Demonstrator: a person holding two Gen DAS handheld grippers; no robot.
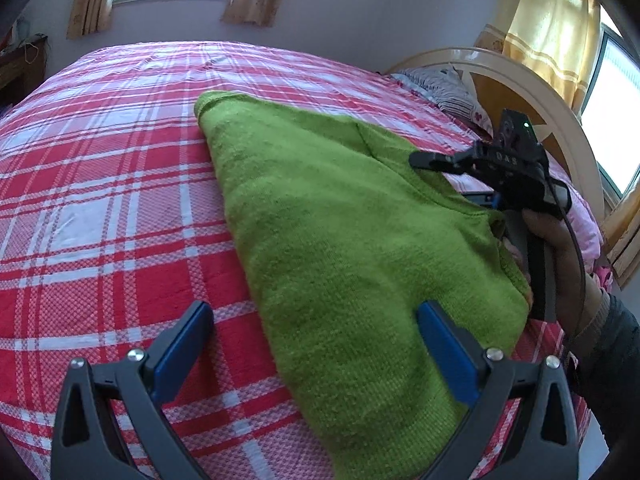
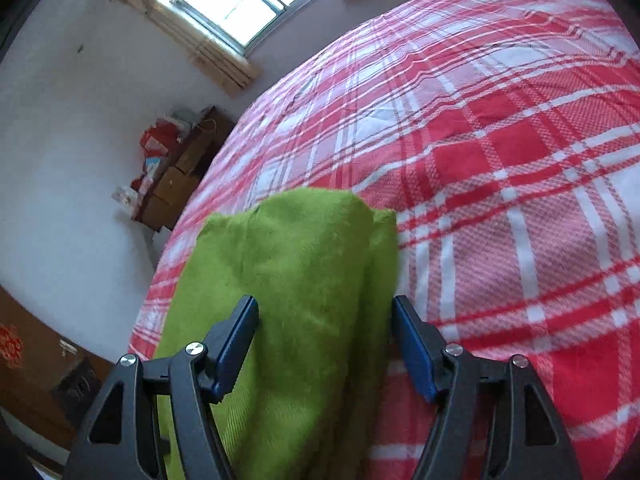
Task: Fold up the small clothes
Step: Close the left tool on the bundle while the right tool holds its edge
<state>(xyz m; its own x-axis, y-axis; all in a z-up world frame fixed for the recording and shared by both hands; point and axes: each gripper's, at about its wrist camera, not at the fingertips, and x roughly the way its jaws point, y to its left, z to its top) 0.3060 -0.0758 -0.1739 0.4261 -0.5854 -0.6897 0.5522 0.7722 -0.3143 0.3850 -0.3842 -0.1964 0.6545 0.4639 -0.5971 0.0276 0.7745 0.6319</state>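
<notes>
Lengthwise, the green cloth [image 1: 340, 240] lay on the bed [image 1: 100, 200], its long axis running away from both grippers. Left gripper [image 1: 316, 344] and right gripper [image 2: 325, 344] both had jaws released, straddling its near edges.

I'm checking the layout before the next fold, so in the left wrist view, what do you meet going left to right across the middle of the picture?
Red plaid bedspread → green knitted garment → right gripper, seen from the side over the garment's far edge → the hand holding it → curved wooden headboard.
</notes>
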